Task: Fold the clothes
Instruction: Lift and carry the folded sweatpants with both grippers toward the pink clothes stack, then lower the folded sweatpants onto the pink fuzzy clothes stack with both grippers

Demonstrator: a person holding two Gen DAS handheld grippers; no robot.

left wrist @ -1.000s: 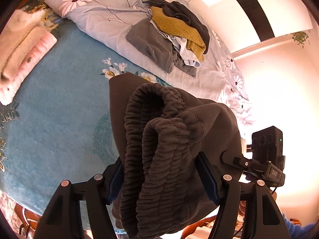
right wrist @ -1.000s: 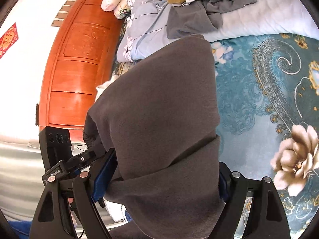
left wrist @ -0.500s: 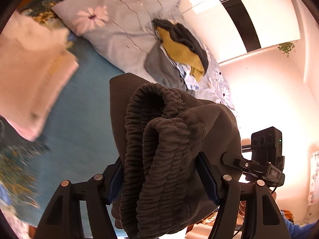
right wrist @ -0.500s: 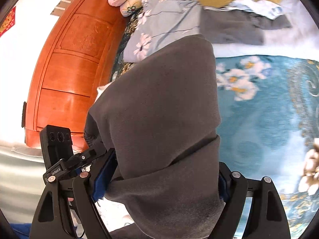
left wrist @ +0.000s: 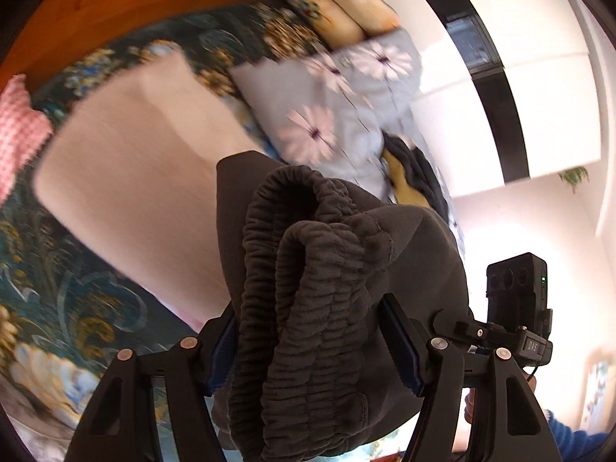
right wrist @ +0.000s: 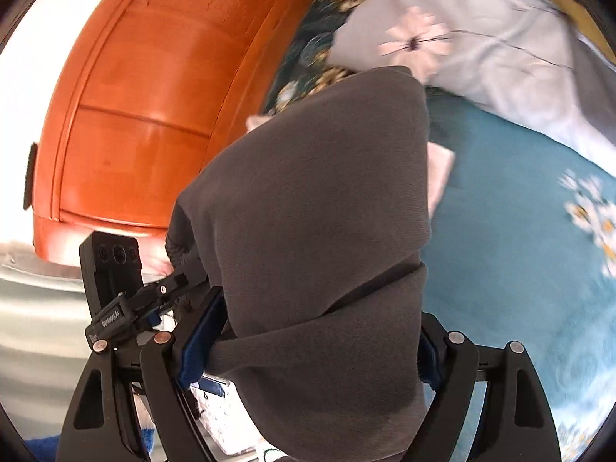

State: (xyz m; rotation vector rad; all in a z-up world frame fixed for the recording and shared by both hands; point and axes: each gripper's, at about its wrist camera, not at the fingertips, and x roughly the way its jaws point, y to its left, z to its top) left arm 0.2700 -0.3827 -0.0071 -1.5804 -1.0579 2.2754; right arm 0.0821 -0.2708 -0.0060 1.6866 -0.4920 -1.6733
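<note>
A folded dark grey pair of sweatpants hangs between both grippers above the bed. My left gripper is shut on its bunched elastic waistband end. My right gripper is shut on the smooth folded end of the same sweatpants. A folded beige garment lies on the bedspread just ahead of the left gripper, and its corner peeks out behind the held cloth in the right wrist view. The fingertips are hidden by fabric.
A pile of unfolded clothes sits on the grey daisy quilt. A pink knit piece lies at the left. The orange wooden headboard is close. Rolled pillows lie by it. Teal bedspread spreads at the right.
Both grippers have carried the sweatpants across the bed toward the headboard. The folded beige garment now lies just ahead, and the clothes pile has dropped back to the right.
</note>
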